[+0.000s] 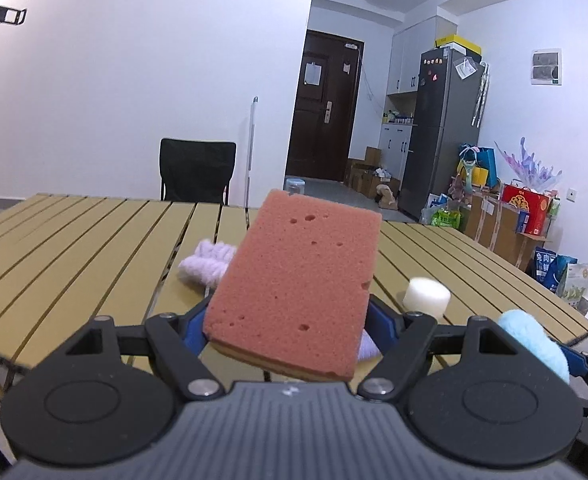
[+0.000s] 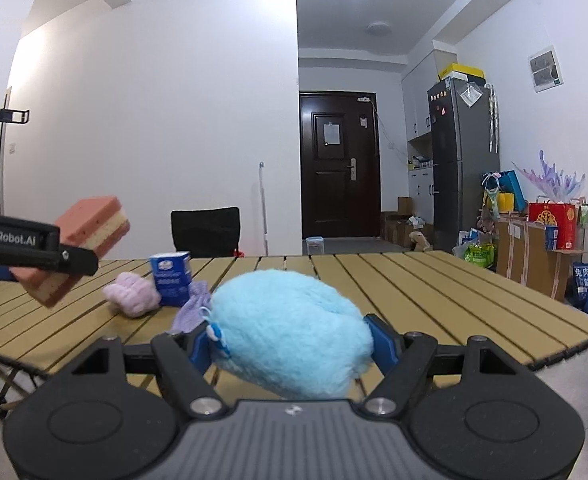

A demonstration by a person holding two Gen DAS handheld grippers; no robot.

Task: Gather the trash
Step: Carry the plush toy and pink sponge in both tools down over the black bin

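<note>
The left gripper (image 1: 290,332) fingers squeeze the pink sponge (image 1: 299,280), held up off the bench (image 1: 74,240) to carry away. The right gripper (image 2: 290,348) fingers squeeze the blue fluffy ball (image 2: 294,328), right of the sponge.

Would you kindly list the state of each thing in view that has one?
left gripper: shut on the sponge
sponge: held above the table
right gripper: shut on the blue fluffy item
blue fluffy item: held
carton: upright on table
lilac cloth: lying on table
door: shut
</note>
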